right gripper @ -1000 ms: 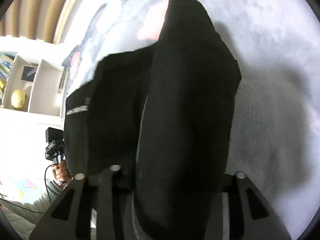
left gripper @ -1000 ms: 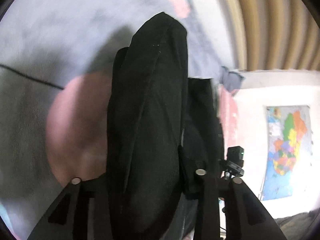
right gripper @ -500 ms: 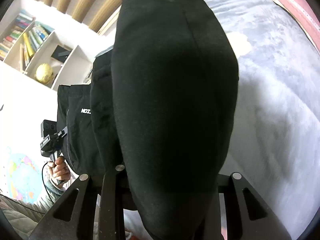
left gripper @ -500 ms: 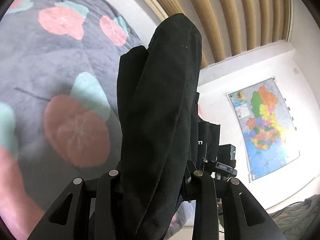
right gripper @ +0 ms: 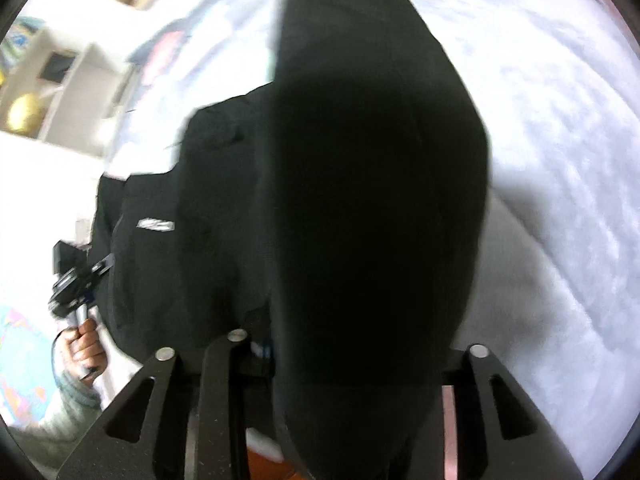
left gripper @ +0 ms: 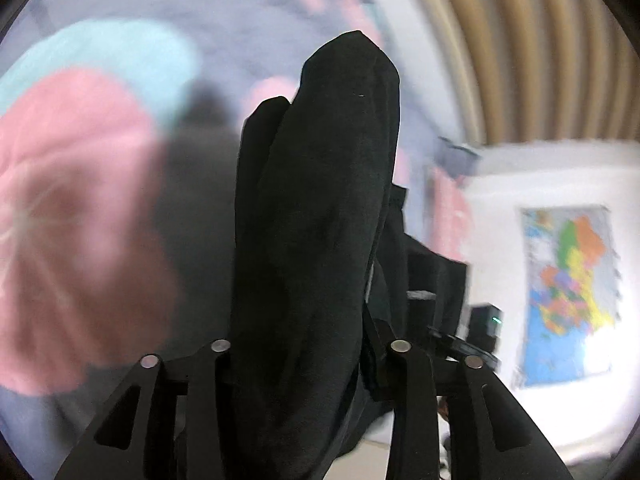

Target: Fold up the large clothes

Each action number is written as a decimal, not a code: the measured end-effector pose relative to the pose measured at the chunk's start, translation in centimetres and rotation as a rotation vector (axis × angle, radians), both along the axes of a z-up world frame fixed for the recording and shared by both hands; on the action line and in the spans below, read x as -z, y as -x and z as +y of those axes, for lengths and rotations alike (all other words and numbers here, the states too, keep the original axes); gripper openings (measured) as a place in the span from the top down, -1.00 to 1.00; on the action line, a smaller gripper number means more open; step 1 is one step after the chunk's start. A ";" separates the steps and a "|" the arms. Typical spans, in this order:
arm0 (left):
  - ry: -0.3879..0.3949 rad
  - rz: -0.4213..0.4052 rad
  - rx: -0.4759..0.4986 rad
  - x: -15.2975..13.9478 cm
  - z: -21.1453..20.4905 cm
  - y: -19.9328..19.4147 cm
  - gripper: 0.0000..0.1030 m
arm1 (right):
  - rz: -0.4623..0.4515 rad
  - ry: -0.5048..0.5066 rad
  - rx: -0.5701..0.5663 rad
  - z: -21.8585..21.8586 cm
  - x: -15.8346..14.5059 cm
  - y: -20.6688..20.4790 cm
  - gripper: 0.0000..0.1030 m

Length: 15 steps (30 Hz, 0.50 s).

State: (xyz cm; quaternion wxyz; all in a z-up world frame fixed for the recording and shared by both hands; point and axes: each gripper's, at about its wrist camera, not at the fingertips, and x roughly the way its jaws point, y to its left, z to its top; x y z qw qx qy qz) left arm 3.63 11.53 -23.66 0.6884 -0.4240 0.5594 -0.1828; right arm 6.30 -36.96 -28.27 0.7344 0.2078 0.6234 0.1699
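A black garment (left gripper: 316,216) hangs bunched between the fingers of my left gripper (left gripper: 312,344), which is shut on it; the fabric hides the fingertips. In the right wrist view the same black garment (right gripper: 372,200) fills the middle, and my right gripper (right gripper: 352,344) is shut on it. A white logo (right gripper: 156,225) shows on the part hanging to the left. Both grippers hold the garment above a grey bedspread (left gripper: 224,8) with pink and teal prints. The other gripper and the hand holding it (right gripper: 78,312) show at the left.
The grey bedspread (right gripper: 560,160) lies below and right of the garment. A ribbed wooden wall (left gripper: 540,40) and a coloured map (left gripper: 568,292) are at the right. A white shelf with a globe (right gripper: 24,114) stands at the left.
Both grippers have swung down with the garment toward the bed; the views are blurred by motion. The bedspread is closer, and both grips are unchanged.
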 end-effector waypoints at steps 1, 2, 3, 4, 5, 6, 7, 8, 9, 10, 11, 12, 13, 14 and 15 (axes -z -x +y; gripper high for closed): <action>0.010 0.032 -0.036 1.3 0.9 0.0 0.16 | 0.009 -0.007 0.020 -0.3 0.4 -0.1 0.10; 0.034 0.067 -0.074 2.6 1.8 -0.1 0.15 | 0.024 -0.026 0.053 -0.9 1.0 -0.2 0.05; 0.039 0.089 -0.094 3.3 2.5 0.2 0.06 | 0.041 -0.027 0.085 -1.4 1.6 -0.2 0.03; 0.041 0.114 -0.113 4.2 3.1 0.3 -0.03 | 0.052 -0.010 0.106 -1.9 2.0 -0.2 -0.09; 0.046 0.141 -0.131 5.1 3.9 0.4 -0.05 | 0.060 0.006 0.118 -2.1 2.2 0.1 -0.16; 0.064 0.154 -0.143 5.5 4.4 0.4 -0.05 | 0.072 0.023 0.133 -2.7 2.6 0.3 -0.16; 0.085 0.165 -0.156 5.8 5.0 0.5 -0.05 | 0.081 0.024 0.147 -3.1 2.7 0.4 -0.16; 0.097 0.170 -0.166 5.6 5.8 0.7 -0.05 | 0.084 0.017 0.170 -2.8 2.0 0.4 -0.16; 0.083 0.163 -0.166 5.0 6.4 0.9 -0.05 | 0.079 0.022 0.186 -3.1 1.5 0.7 -0.17; 0.051 0.148 -0.164 4.1 6.9 1.0 -0.05 | 0.058 0.044 0.196 -3.3 0.4 1.2 -0.19; -0.002 0.125 -0.159 2.5 7.4 1.3 -0.05 | 0.038 0.079 0.199 -3.8 -0.3 2.0 -0.22; -0.049 0.107 -0.154 1.3 7.6 1.3 -0.05 | 0.013 0.138 0.202 -3.4 -1.6 2.2 -0.26; -0.109 0.083 -0.145 -0.1 7.6 1.3 -0.05 | -0.021 0.196 0.199 -2.4 -3.3 2.5 -0.27; -0.193 0.039 -0.119 -2.5 7.3 1.3 -0.05 | -0.064 0.238 0.185 -0.9 -5.1 2.4 -0.27; -0.242 0.006 -0.095 -3.5 7.0 0.9 -0.05 | -0.103 0.266 0.169 -0.1 -6.4 2.8 -0.27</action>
